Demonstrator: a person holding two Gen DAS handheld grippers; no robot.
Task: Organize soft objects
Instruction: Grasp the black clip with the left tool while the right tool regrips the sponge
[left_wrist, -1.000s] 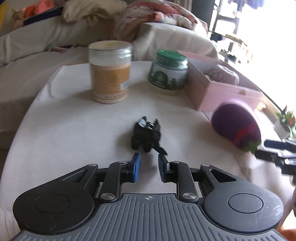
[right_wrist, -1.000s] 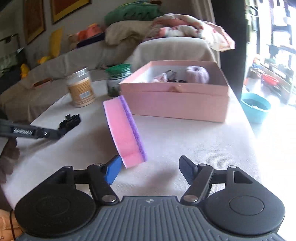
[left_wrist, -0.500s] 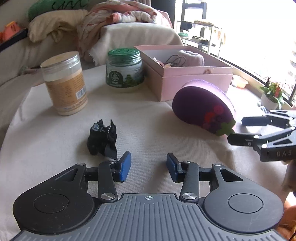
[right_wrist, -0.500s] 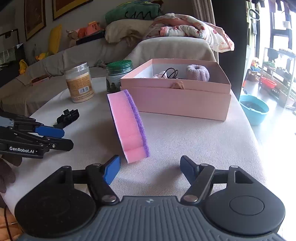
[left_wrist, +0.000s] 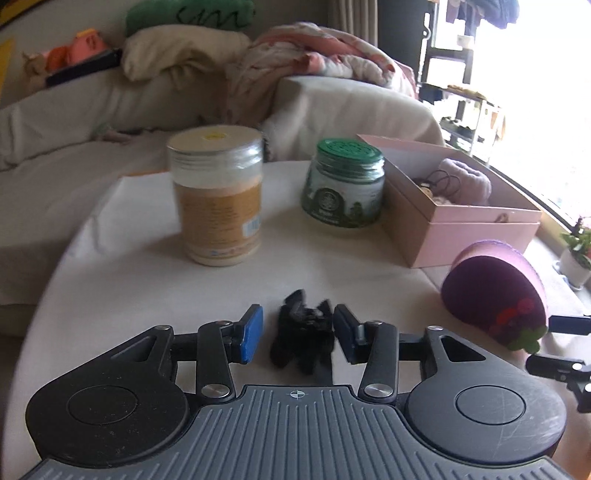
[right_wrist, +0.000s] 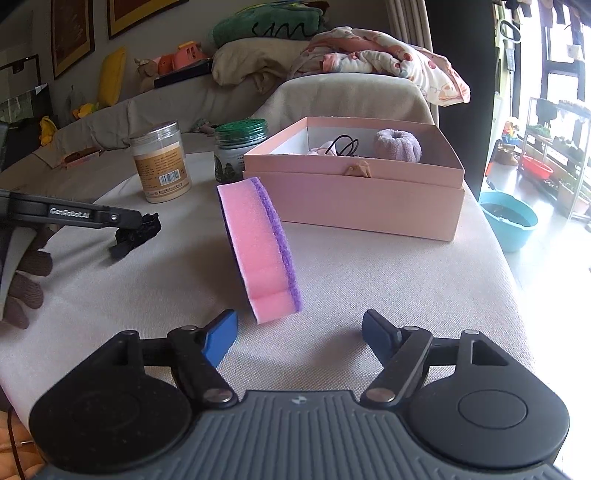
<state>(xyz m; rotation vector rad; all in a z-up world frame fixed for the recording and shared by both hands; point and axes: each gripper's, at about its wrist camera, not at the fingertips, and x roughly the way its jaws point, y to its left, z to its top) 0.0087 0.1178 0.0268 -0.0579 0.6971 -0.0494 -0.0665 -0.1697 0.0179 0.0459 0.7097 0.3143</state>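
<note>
- Centrally, a small black crumpled soft item (left_wrist: 301, 338) is seen lying on the cloth-covered bench (left_wrist: 122, 280), between the two fingers of the left claw (left_wrist: 298, 334).
- Gaps are visible between the blue pad (left_wrist: 251, 332) and the item on one side; on the other side the dark pad sits just beside it, and contact cannot be told. The left claw is thus spread apart, with nothing gripped.
- From the right wrist view, the same black item (right_wrist: 136, 234) is shown at the tip of the left claw's fingers (right_wrist: 92, 216), resting on the bench (right_wrist: 369, 280).
- The right claw (right_wrist: 299, 332) is held wide apart and grips nothing; a pink-and-purple sponge (right_wrist: 260, 251) stands on its edge, slightly tilted, on the bench ahead of it.
- In the left wrist view the sponge's dark purple face (left_wrist: 495, 291), printed with red dots and a green stem, is seen near the right claw's fingertips (left_wrist: 565, 325).
- A pink box (right_wrist: 369, 195) is placed behind the sponge, open at the top; a lilac knitted piece (right_wrist: 397, 146) and a black looped cord (right_wrist: 345, 144) are held inside it.
- A tan-labelled jar (left_wrist: 218, 199) and a green-lidded jar (left_wrist: 345, 181) are set upright beside the box, toward the far edge of the bench.
</note>
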